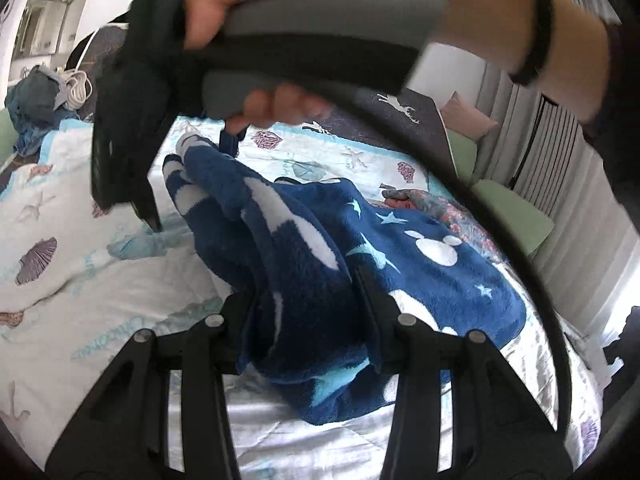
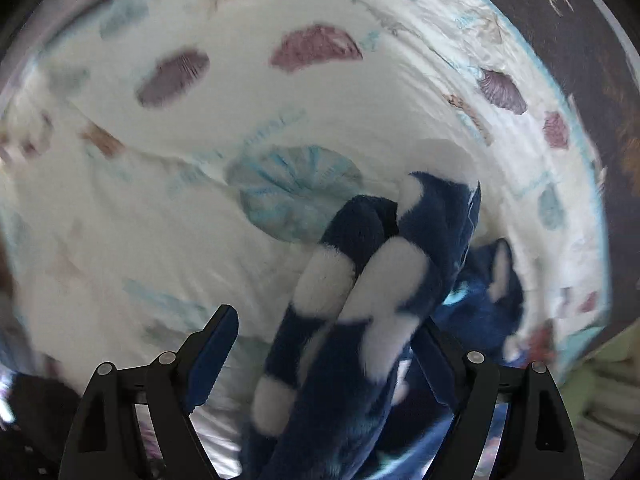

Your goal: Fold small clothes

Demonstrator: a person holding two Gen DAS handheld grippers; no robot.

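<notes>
A dark blue fleece garment with white whale shapes and pale stars lies bunched on a white seashell bedspread. My left gripper is shut on a thick fold of it, lifted off the bed. A hand holds my right gripper above the garment's far end, pointing down. In the right wrist view the fleece rises between my right gripper's wide-apart fingers. It rests against the right finger, with a gap beside the left finger.
A pile of dark clothes and a white cable sit at the bed's far left. A dark deer-print blanket lies across the far side, a floral garment just past the fleece. Curtains hang at right.
</notes>
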